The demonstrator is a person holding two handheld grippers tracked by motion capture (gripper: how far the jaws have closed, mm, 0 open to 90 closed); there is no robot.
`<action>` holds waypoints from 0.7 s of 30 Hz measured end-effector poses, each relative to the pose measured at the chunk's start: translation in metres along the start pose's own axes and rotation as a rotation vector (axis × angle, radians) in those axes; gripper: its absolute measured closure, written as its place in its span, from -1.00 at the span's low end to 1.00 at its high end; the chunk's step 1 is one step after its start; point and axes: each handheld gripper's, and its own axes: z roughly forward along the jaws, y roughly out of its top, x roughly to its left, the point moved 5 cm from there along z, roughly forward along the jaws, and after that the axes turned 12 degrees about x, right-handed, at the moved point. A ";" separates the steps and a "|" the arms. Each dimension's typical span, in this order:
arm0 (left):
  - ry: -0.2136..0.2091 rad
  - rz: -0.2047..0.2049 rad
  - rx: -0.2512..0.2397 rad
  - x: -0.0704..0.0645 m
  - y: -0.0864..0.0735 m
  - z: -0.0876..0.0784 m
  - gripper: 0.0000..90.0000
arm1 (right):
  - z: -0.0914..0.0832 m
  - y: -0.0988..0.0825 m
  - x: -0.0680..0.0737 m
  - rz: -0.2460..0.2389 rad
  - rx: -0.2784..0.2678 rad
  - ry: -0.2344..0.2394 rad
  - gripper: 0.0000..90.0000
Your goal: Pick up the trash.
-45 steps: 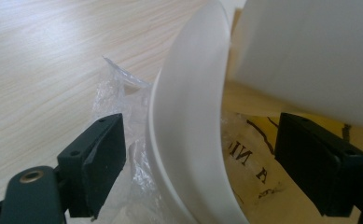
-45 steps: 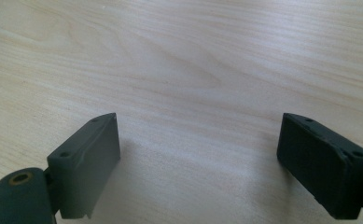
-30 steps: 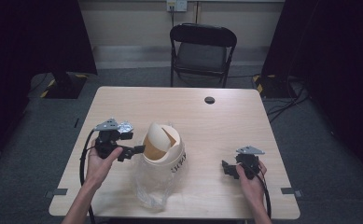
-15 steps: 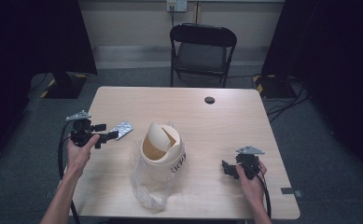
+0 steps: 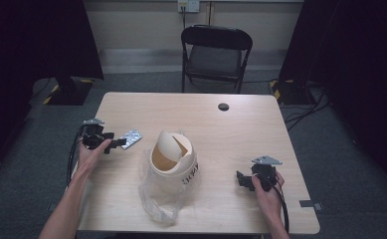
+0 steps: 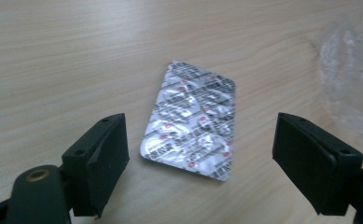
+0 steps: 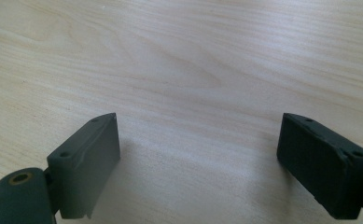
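Note:
A silver blister pack of pills (image 5: 131,136) (image 6: 193,125) lies flat on the wooden table (image 5: 231,134), left of a small cream swing-lid bin (image 5: 172,155) lined with a clear plastic bag (image 5: 157,199). My left gripper (image 5: 117,144) (image 6: 200,168) stands open just left of the pack, its jaws wide on either side and not touching it. Near the table's right front my right gripper (image 5: 241,180) (image 7: 200,163) is open over bare wood, with nothing between its jaws.
A black folding chair (image 5: 216,52) stands beyond the far edge. A small dark round cap (image 5: 223,106) lies near the back of the table. The bag's clear edge (image 6: 352,70) shows at the right of the left gripper view.
My left gripper has drawn away from the bin toward the table's left side, and the blister pack now lies on the table in front of its open jaws. The right gripper stayed put.

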 end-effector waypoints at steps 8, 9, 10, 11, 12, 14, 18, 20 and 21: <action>0.059 0.007 0.013 0.007 -0.001 0.016 -0.55 | 0.000 0.000 0.000 0.000 0.000 0.000 -0.73; 0.059 0.007 0.013 0.007 -0.001 0.016 -0.56 | 0.000 0.000 0.000 0.000 0.000 0.000 -0.73; 0.072 0.020 0.015 0.006 -0.001 0.018 -0.56 | 0.000 0.000 0.000 0.000 0.000 0.000 -0.73; 0.087 0.030 0.016 0.005 0.000 0.020 -0.56 | 0.000 0.000 0.000 0.000 0.000 0.000 -0.73; 0.093 0.034 0.014 0.003 0.001 0.021 -0.56 | 0.000 0.000 0.000 0.000 0.000 0.000 -0.73; 0.122 0.054 0.024 0.001 0.001 0.023 -0.56 | 0.000 0.000 0.000 0.000 0.000 0.000 -0.73; 0.216 0.148 0.086 -0.009 0.001 0.027 -0.51 | 0.000 0.000 0.000 0.000 0.000 0.000 -0.73; 0.218 0.145 0.087 -0.009 0.001 0.027 -0.50 | 0.000 0.000 0.000 0.000 0.000 0.000 -0.73; 0.216 0.145 0.086 -0.009 0.001 0.027 -0.49 | 0.000 0.000 0.000 0.000 0.000 0.000 -0.73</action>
